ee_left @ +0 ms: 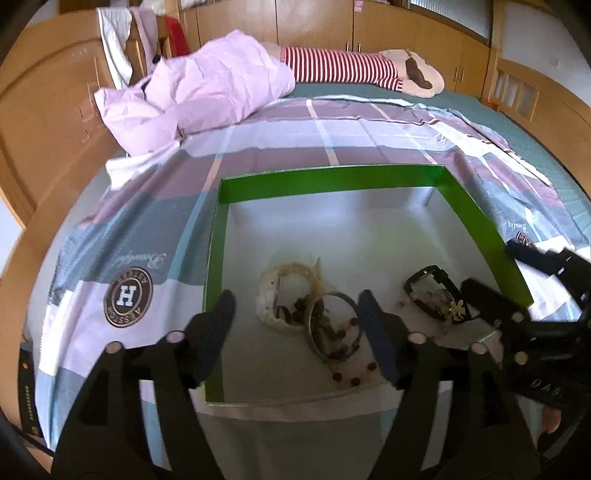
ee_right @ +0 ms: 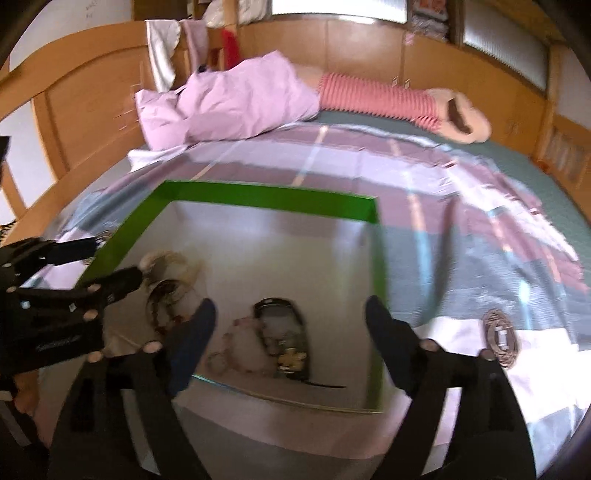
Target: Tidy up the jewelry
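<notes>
L gripper (ee_left: pixel 295 325) and R gripper (ee_right: pixel 286 332) both spread, holding nothing, poised over shallow green-walled cardboard box (ee_left: pixel 332 181). Inside: bangle w/ red beads (ee_left: pixel 334 334), cream bracelet (ee_left: pixel 284 299), black watch (ee_left: pixel 436 295). Bedspread (ee_left: pixel 277 144) beyond shows no loose jewelry. Likely near done.

Black tongs (ee_left: pixel 295 325), pale round screws.

We see a cardboard box (ee_left: pixel 332 184) with glossy green walls and a matt pale floor, resting on smooth checked cloth bedding (ee_left: pixel 147 229); at twelve o'clock stand satin-finished wooden cabinets (ee_left: pixel 314 22), and both grippers look matt black plastic.
</notes>
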Demonstrator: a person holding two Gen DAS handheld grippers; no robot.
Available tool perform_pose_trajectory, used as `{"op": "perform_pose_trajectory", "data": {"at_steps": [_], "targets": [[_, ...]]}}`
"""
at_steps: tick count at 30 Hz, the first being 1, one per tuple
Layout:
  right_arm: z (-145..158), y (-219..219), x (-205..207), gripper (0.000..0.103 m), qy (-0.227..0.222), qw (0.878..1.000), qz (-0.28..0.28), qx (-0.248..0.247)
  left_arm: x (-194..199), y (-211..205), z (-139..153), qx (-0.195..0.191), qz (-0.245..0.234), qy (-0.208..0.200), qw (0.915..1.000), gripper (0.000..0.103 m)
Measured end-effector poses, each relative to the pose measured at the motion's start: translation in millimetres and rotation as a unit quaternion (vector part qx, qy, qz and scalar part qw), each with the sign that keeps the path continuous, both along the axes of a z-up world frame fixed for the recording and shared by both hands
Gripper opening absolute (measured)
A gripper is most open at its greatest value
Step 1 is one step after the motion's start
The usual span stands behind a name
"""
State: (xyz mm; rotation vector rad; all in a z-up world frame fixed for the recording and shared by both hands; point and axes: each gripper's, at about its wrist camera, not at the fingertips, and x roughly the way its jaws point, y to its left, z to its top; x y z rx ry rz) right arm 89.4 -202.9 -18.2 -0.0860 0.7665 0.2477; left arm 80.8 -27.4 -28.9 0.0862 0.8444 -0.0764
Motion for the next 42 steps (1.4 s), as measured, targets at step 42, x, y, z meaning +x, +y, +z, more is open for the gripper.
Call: {"op": "perform_pose_trajectory", "data": {"at_steps": [42], "targets": [[-7.5, -9.3, 2.3, 0.097, 0.000, 0.999, -0.045, -0.029, -5.6, -10.5, -2.1, 0.015, -0.009, 0.012, 0.9998, 0.098]]}}
